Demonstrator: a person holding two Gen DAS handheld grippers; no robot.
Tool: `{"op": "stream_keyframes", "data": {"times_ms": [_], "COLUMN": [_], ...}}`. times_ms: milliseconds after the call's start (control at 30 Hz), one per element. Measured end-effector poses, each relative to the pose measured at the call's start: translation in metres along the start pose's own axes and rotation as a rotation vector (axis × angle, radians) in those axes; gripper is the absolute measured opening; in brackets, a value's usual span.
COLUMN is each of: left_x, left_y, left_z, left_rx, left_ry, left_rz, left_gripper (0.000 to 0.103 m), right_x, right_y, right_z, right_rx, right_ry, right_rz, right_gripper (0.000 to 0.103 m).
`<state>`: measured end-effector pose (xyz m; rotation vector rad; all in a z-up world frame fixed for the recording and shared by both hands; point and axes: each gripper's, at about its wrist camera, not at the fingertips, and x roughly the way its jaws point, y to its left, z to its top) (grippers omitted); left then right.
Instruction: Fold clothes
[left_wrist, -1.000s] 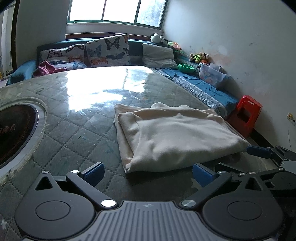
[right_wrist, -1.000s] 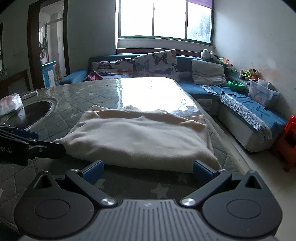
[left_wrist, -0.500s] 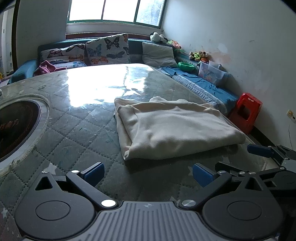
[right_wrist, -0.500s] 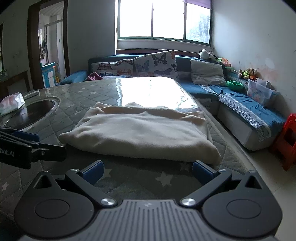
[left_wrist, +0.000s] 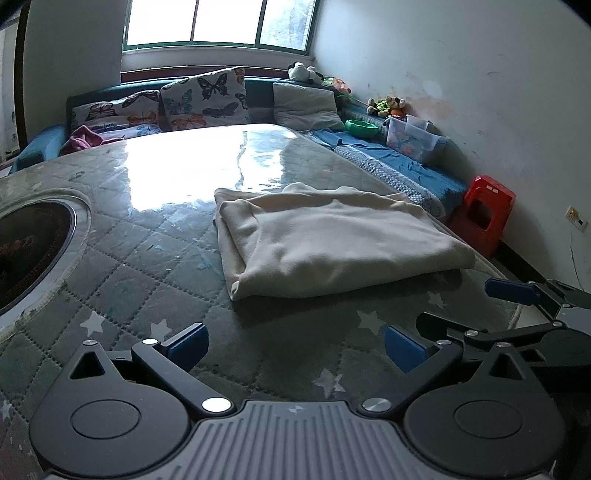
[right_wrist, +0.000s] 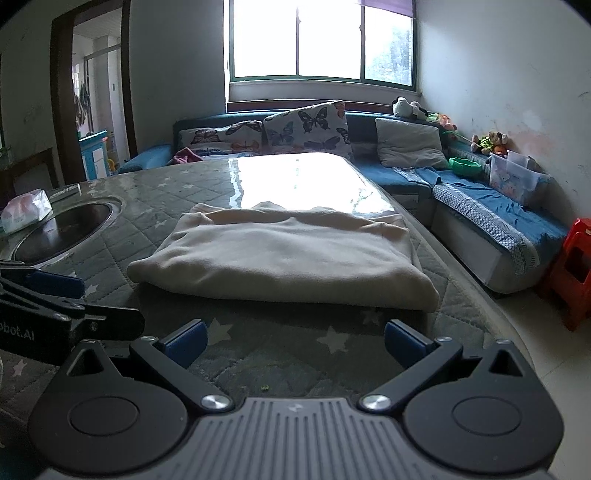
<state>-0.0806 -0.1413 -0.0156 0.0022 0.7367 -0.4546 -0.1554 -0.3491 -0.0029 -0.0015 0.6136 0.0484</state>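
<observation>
Hovering low over the near edge of the worktop (left_wrist: 110, 258), the left claw (left_wrist: 295, 341) has its blue pads spread wide apart, nothing between them, just quilted star-print cover underneath. Same story on the other side: the right claw (right_wrist: 293, 341) hangs over that near edge too, pads well apart and empty. Each shows up in the other's view, the right claw (left_wrist: 517, 295) poking in at the left camera's right side, the left claw (right_wrist: 55, 291) creeping in at the right camera's left edge, and both sit short of the cloth, not touching it.

Just beyond them lies the cream garment (left_wrist: 332, 243), folded into a thick rectangle, flat on the worktop toward its right edge. From the right wrist the garment (right_wrist: 284, 254) shows a rounded fold along its near side, with layered edges stacked at the far end.

Over on the left of the worktop sits a round dark inset (right_wrist: 62, 230) with a metal rim, and a tissue pack (right_wrist: 26, 210) beside it. Farther back the worktop gleams with glare from the window (right_wrist: 321, 40). Beyond it runs a blue sofa (right_wrist: 480, 206) with butterfly cushions (right_wrist: 306, 127), a clear box (right_wrist: 515, 179) and plush toys, and a red stool (left_wrist: 484, 214) stands on the floor to the right.
</observation>
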Motion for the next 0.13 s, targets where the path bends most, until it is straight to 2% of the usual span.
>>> {"op": "stream_keyframes", "data": {"times_ms": [133], "left_x": [-0.0014], "left_y": [-0.0010], "left_z": [-0.0002], "left_rx": [0.005], "left_ry": [-0.006], "left_rz": [0.000], "left_gripper": [0.103], "right_x": [-0.0017], "right_y": [-0.0006], "right_z": [-0.0010], "right_rx": [0.006], "right_ry": [-0.003], "right_rz": [0.000], "right_gripper": [0.103]}}
